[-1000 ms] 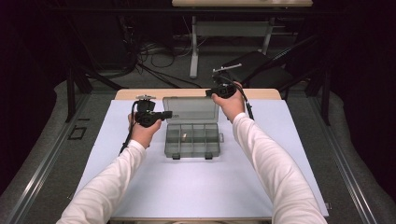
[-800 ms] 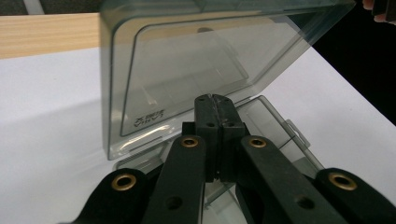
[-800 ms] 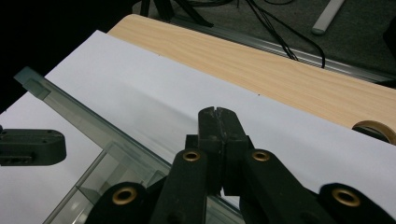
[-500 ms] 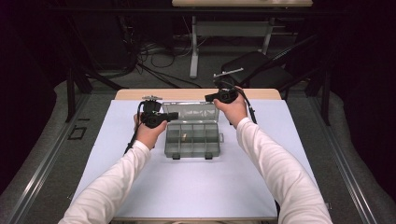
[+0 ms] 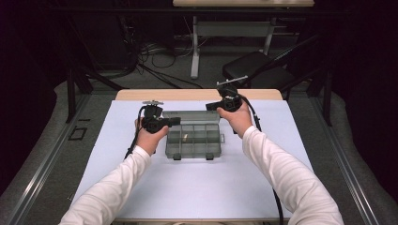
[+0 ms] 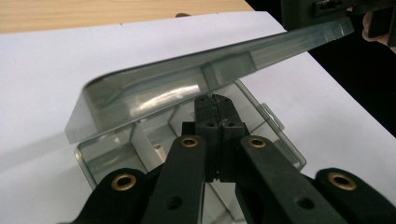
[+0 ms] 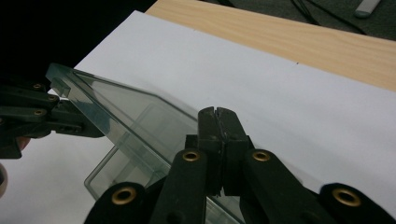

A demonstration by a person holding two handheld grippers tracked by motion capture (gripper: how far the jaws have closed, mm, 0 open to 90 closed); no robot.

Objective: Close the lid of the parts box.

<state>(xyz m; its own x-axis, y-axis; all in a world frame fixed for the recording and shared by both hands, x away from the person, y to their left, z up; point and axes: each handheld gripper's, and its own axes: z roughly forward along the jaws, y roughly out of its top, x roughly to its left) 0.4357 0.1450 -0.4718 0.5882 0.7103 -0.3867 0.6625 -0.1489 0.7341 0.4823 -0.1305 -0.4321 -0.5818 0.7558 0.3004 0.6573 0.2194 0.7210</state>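
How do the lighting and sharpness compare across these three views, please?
High view: white sheet evenly lit, surroundings dark, slightly soft. Left gripper view: glare on the clear box and its lid, near gripper slightly soft. Right gripper view: bright sheet, upper left corner black.

small item in organizer box unidentifiable, lid corner behind right claw

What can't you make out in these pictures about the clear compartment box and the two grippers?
- High view: the small pale item in the clear box is too small to identify.
- Left gripper view: the left gripper, jaws shut, hides the box's middle compartments.
- Right gripper view: the right gripper covers the near lid edge, so contact is unclear.
- Right gripper view: the bottom edge cuts off the box.
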